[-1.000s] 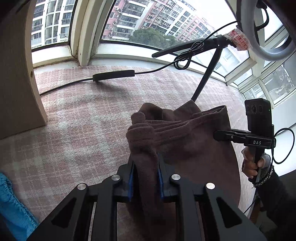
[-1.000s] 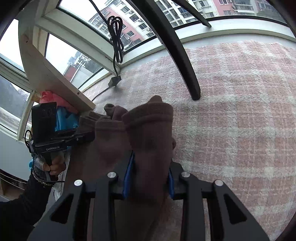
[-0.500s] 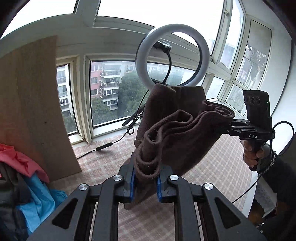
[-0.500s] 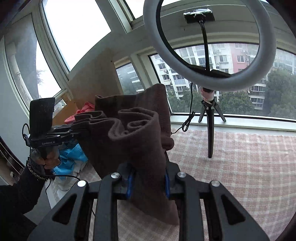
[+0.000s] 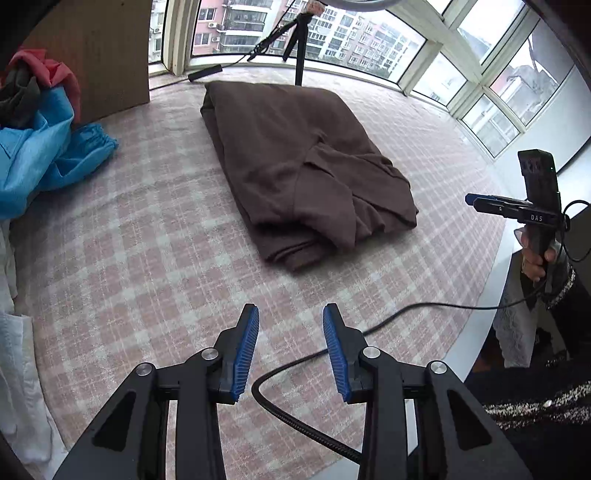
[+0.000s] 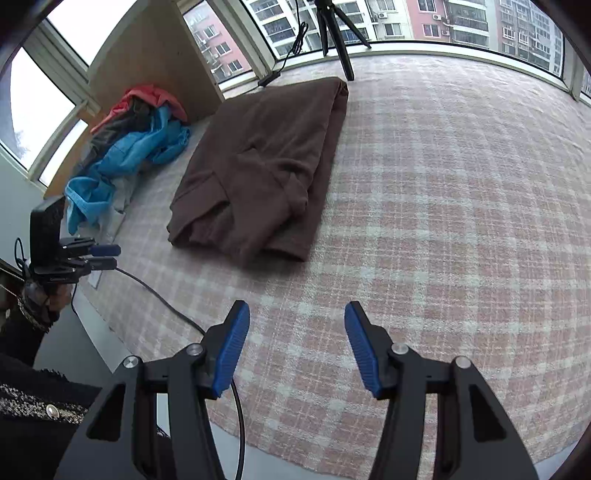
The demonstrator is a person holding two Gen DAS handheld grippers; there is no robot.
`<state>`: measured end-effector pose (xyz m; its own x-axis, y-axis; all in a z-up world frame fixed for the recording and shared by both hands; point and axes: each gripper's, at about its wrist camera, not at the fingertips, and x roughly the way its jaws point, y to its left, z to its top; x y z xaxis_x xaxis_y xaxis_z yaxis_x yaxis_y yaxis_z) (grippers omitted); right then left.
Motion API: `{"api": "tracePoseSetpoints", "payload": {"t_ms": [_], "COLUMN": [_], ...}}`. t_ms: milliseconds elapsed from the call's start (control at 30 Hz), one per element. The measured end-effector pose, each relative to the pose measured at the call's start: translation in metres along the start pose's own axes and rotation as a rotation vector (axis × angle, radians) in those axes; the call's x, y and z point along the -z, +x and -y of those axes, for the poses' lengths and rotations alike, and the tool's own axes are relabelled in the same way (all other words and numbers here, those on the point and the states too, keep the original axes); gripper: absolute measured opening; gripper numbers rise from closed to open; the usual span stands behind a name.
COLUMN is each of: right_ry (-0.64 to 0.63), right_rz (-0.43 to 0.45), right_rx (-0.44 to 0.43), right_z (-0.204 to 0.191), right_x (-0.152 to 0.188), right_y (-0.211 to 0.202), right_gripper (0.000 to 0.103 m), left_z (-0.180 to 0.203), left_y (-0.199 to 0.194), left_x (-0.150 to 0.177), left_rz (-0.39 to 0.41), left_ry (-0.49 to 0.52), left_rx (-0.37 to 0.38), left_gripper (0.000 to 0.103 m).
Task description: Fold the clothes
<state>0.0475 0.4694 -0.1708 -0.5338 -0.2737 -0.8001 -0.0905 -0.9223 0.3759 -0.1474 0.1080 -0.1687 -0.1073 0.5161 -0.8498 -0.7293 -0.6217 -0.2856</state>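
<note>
We see the folded garment (image 5: 306,166) lying on the cloth-covered counter (image 5: 147,258), well ahead of the left gripper (image 5: 290,314) and the right gripper (image 6: 295,308), touching neither. To its left, a pile of clothes (image 5: 48,122) sits against a board (image 5: 99,51) standing at the counter's far left. Behind the garment a tripod (image 5: 299,44) stands by the windows (image 5: 332,33). A cable (image 5: 332,350) runs across the counter's near edge, below the left gripper's fingers (image 5: 245,354).
</note>
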Motion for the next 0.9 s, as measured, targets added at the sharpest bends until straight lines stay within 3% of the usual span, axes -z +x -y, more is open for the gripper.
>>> {"api": "tracePoseSetpoints", "payload": {"t_ms": [167,233,267,433,600,667,800,900], "right_ry": [0.018,0.035,0.047,0.048,0.182,0.216,0.205,0.179], "right_rz": [0.062,0.08,0.079,0.025,0.032,0.029,-0.008,-0.06], "right_rx": [0.016,0.015,0.009,0.014,-0.022,-0.046,-0.047,-0.055], "right_z": [-0.012,-0.014,-0.015,-0.023,0.01,0.025,0.032,0.03], "right_x": [-0.045,-0.057,-0.064,-0.074,-0.095,-0.11,-0.14,-0.15], "right_y": [0.015,0.03,0.038,0.078,0.082,0.087,0.105,0.124], "right_gripper": [0.053,0.042,0.029,0.028,0.028,0.029,0.031,0.031], "left_z": [0.013,0.019,0.022,0.042,0.107,0.134,0.166,0.166], "left_y": [0.013,0.026,0.034,0.07,0.096,0.11,0.141,0.158], "left_x": [-0.047,-0.061,-0.067,-0.079,-0.089,-0.095,-0.106,-0.108], "left_rz": [0.089,0.099,0.092,0.024,0.0,0.001,-0.014,-0.032], "left_ry": [0.022,0.052,0.063,0.08,0.186,0.247,0.338,0.354], "left_rx": [0.036,0.038,0.044,0.133,0.216,0.211,0.166,0.131], "left_gripper": [0.038,0.038,0.038,0.038,0.04,0.046,0.047,0.039]}}
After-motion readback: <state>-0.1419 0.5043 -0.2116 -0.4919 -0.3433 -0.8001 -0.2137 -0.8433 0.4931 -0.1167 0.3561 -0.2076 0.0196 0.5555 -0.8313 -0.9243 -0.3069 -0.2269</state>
